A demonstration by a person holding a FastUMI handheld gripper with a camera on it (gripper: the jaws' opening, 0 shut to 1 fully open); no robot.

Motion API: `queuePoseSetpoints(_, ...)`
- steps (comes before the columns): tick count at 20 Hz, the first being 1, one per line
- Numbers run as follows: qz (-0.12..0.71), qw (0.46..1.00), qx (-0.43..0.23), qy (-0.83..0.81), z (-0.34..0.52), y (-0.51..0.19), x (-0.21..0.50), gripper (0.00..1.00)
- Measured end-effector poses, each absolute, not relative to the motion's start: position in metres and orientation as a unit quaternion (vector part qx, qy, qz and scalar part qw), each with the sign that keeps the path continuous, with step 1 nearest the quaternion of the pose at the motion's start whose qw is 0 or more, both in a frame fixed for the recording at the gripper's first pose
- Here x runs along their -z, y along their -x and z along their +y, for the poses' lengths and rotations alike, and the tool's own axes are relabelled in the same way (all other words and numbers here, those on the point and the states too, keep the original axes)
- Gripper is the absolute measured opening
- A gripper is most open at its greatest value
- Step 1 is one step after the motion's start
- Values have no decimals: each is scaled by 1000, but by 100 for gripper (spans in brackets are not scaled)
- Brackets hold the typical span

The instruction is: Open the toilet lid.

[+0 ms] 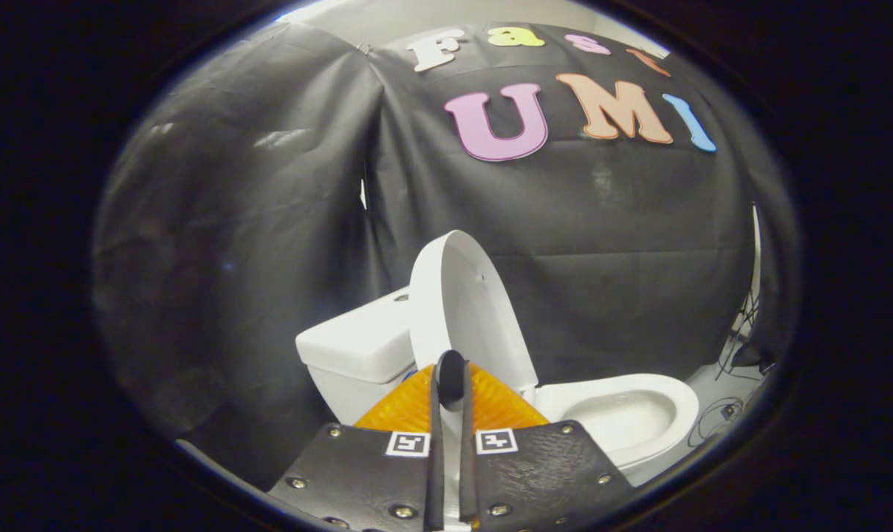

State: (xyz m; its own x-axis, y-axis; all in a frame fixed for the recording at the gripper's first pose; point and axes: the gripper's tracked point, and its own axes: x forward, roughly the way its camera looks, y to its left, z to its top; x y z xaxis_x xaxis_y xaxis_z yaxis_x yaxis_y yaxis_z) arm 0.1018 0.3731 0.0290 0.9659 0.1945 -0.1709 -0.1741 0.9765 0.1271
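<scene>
**Toilet lid stands raised, fingers nearly together at its lower edge**

The toilet lid (461,303), a smooth white oval of hard plastic, stands up almost vertical, tilted back toward the white ceramic tank (361,343) behind it. It rises straight ahead of the gripper (450,380), with its underside turned toward the open bowl.

Largest in the room is the black cloth wall (269,192), which hangs in soft folds behind everything. In front of it sits the white ceramic toilet (638,432), its seat ring and bowl lying open and uncovered beside the raised lid.

Nearer to me, the gripper's two fingers (436,443) run side by side with only a thin slit between them. Their tips reach the lower part of the lid, and I cannot tell whether they touch it or pinch its edge. Each finger carries a small square black-and-white marker (408,444) near its base.

A few dark cables (738,355) trail on the pale floor past the bowl.
</scene>
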Motion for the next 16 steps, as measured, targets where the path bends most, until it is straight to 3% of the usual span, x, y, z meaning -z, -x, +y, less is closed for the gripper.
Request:
queuePoseSetpoints(8,96,988,-105,-61,369,-100,-32,8)
queuePoseSetpoints(12,81,984,-128,-93,360,-91,-54,16)
queuePoseSetpoints(16,55,991,-100,-70,318,-85,-80,33)
